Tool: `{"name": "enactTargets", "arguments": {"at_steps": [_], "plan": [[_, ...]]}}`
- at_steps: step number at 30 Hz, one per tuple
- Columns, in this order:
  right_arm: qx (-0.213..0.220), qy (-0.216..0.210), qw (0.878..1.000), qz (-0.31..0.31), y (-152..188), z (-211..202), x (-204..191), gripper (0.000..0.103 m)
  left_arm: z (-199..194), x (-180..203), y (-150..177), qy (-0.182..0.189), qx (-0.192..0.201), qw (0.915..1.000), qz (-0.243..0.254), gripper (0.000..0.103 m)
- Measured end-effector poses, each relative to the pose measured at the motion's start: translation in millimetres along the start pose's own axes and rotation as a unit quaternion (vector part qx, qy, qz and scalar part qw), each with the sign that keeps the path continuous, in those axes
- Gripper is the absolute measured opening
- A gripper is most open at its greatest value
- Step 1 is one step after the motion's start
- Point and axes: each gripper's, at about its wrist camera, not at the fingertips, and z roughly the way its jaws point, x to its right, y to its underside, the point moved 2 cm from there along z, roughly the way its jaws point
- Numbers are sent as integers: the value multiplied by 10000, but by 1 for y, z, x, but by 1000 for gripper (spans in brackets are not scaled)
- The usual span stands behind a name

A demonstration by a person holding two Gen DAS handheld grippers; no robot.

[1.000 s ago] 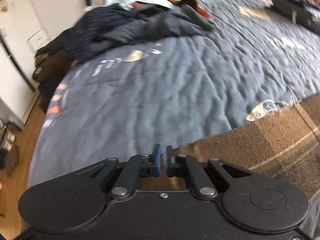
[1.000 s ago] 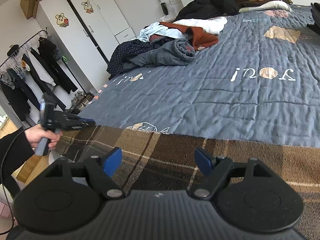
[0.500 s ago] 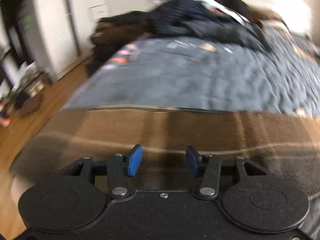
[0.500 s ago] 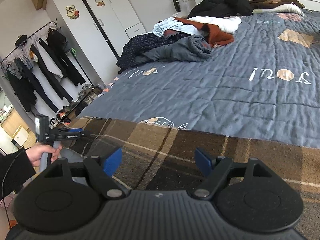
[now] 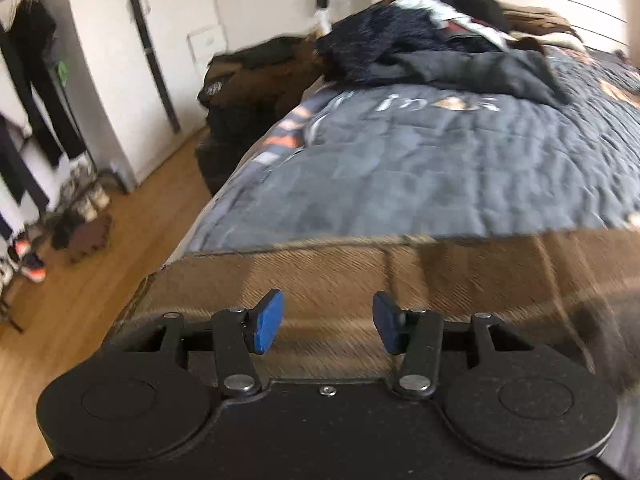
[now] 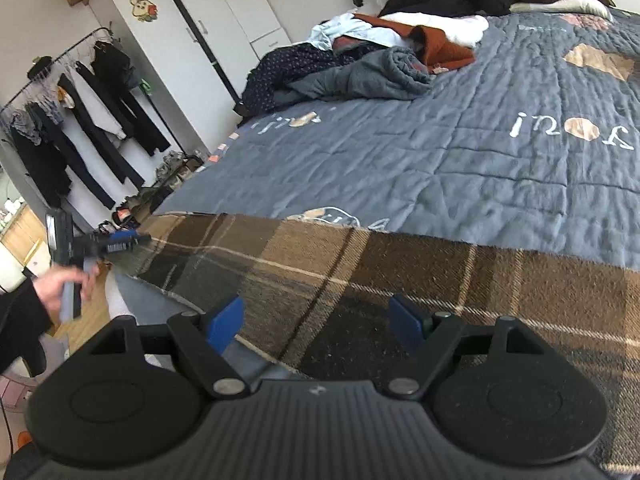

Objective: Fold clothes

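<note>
Left view blurring; brown plaid garment (image 6: 420, 276) running off frame rightward, far end unseen. Lying flat on grey quilt (image 6: 460, 160), directly beneath and ahead of both tongs. Left gripper (image 5: 328, 322) and right gripper (image 6: 318, 322) gaping wide, holding nothing.

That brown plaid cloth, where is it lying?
The brown plaid cloth lies spread over the near end of the grey quilt, directly under both wrist views.

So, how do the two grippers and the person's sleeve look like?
Both the left gripper and the right gripper are black with round housings, silver pivot screws and blue finger pads. The sleeve is black.
</note>
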Motion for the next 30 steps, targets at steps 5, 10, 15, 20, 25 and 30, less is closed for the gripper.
{"name": "enactTargets", "arguments": {"at_steps": [5, 10, 15, 20, 25, 30], "plan": [[-70, 31, 10000, 24, 0, 6, 1, 79, 24, 10, -22, 351, -202, 9979, 506, 50], [-52, 28, 10000, 36, -4, 10, 0, 79, 50, 17, -30, 344, -619, 9931, 930, 53], [-71, 52, 9999, 69, -7, 14, -1, 79, 70, 7, -28, 503, -969, 9921, 614, 47], [-45, 59, 10000, 35, -10, 15, -6, 79, 70, 2, -29, 642, -927, 9931, 328, 2], [-4, 69, 10000, 3, -14, 15, -12, 79, 60, 0, -37, 625, -622, 9956, 315, 1], [23, 40, 10000, -18, -16, 16, -19, 79, 57, 0, -48, 528, -389, 9972, 365, 1]]}}
